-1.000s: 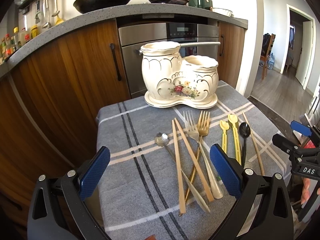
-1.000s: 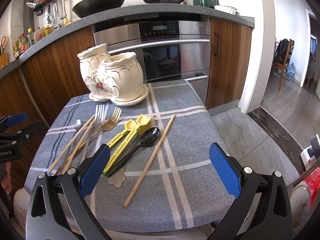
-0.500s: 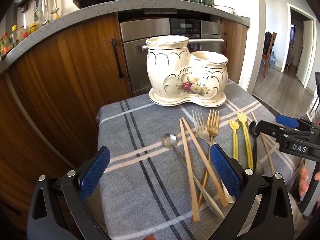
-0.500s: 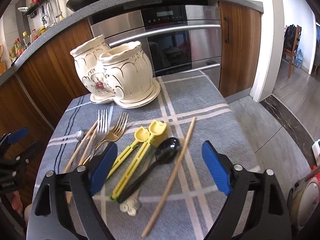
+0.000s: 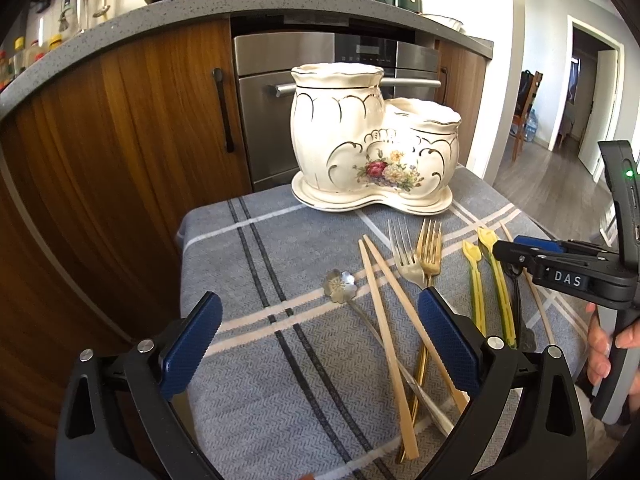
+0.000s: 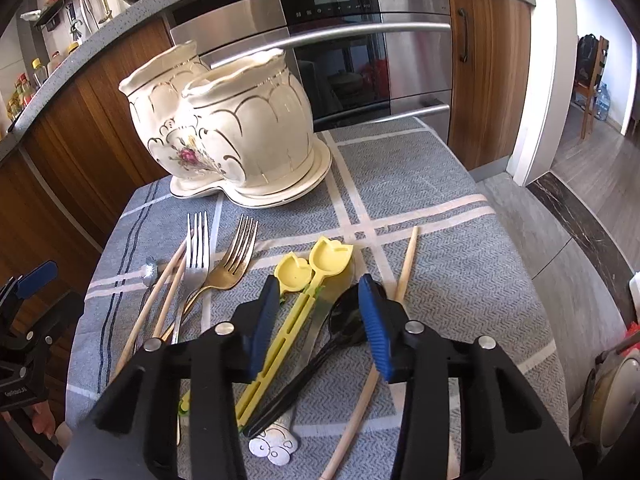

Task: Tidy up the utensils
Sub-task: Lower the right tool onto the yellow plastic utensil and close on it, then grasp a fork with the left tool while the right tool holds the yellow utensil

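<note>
The left wrist view shows the whole set of utensils on a grey plaid cloth over the surface. At 12 o'clock stands a cream ceramic utensil holder with 2 cups. Below it lie a flower spoon, 2 wooden chopsticks, a silver fork and a gold fork. The left gripper hangs above them, jaws wide apart and empty.

At 3 o'clock the right gripper reaches in, held by a hand.

Only the right wrist view shows what lies between its jaws: 2 yellow tulip spoons and a black spoon. The right gripper has just been narrowing, but the pads do not yet press on them. A single chopstick lies just outside, at 2 o'clock.
</note>
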### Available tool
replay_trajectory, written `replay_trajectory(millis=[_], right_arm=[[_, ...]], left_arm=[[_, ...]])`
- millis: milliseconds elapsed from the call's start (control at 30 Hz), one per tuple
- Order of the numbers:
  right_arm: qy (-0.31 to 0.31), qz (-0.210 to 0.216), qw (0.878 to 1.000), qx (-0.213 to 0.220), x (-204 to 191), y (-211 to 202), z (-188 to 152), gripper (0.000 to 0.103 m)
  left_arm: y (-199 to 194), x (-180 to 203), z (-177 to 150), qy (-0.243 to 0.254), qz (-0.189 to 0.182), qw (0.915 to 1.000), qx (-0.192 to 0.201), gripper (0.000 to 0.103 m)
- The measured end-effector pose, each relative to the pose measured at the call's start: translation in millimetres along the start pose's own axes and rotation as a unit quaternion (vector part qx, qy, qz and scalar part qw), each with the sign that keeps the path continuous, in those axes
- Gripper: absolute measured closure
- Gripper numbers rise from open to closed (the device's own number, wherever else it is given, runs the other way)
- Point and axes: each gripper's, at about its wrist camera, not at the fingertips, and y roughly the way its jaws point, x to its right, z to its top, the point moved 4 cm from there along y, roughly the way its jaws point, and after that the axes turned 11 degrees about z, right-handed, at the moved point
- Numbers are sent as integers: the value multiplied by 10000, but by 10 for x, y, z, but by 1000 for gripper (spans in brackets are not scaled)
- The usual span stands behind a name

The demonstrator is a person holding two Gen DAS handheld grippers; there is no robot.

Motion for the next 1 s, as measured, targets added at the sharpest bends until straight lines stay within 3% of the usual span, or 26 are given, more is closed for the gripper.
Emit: replay_trajectory(millis=[500,833,1000], right_arm=[[185,-76,9994,-269,-9,224,12,78],[229,-66,9996,-175,-23,215,14,93],[243,40,9997,-5,-11,105,45,93]], left_arm=[[24,-15,-42,49,-130,9999,12,5],[58,-10,-47,80,-204,9997,-56,6],[89,46,-31,131,-284,9994,-133,6]])
